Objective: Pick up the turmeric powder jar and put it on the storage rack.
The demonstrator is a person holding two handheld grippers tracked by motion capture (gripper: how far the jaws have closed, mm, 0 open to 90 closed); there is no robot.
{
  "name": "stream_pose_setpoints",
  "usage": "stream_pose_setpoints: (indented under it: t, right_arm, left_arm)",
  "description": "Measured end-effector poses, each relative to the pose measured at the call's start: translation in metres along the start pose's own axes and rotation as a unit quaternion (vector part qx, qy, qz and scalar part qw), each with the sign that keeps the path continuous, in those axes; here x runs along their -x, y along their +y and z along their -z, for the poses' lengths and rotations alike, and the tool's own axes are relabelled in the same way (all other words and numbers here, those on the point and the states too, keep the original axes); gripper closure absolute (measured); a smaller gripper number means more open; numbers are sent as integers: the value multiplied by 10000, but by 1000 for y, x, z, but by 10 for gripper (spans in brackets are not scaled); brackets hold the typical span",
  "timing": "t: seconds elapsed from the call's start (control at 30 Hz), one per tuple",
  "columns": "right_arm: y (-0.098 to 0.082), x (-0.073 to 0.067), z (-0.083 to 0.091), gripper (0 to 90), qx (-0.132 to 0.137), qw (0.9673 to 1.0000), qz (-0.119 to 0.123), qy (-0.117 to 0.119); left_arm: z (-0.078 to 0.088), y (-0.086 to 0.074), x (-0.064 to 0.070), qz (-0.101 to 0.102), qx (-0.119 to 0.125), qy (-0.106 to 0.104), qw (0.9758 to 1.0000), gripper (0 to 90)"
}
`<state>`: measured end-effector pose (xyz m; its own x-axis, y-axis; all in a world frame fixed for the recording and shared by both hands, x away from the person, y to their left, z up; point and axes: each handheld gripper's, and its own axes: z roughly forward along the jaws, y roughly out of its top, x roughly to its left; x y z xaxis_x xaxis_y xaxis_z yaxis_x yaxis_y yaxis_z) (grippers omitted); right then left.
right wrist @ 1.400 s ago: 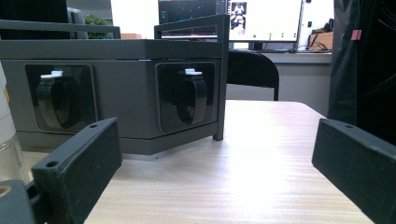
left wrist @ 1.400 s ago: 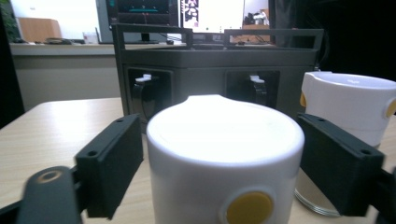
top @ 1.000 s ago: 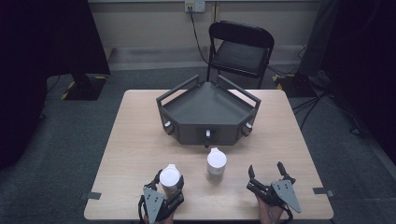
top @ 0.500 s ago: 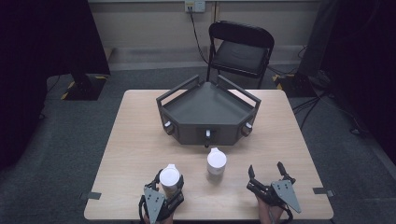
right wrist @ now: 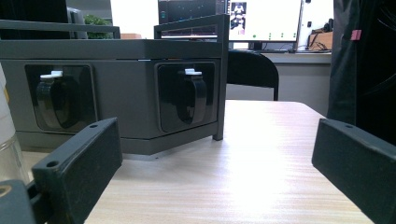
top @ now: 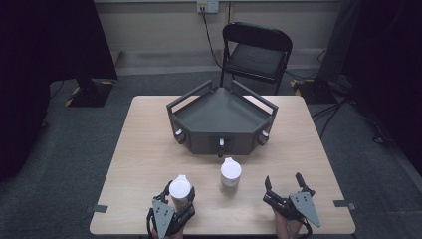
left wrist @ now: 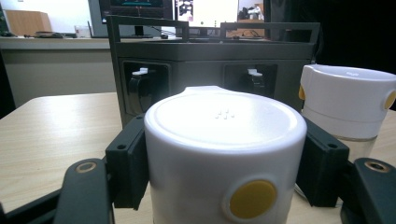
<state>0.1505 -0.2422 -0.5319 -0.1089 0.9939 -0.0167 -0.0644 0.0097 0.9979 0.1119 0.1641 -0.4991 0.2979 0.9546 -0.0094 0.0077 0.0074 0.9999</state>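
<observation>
Wooden table: left gripper clamps an upright white-capped jar; the second jar stands at its two o'clock, nearer than the open right gripper.

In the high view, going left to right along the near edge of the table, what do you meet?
Left gripper shut on a white-lidded bottle → second white-lidded bottle, standing free → right gripper, jaws open with nothing between them.
</observation>
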Motion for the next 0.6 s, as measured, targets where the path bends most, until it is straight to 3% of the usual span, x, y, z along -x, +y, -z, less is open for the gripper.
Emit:
stream_pose_setpoints:
  t: [0.6]
  right_arm:
    - [0, 0, 0, 4, 0, 10000, 0, -2]
  left_arm:
    - [-1, 4, -1, -37, 68, -130, 9999, 305]
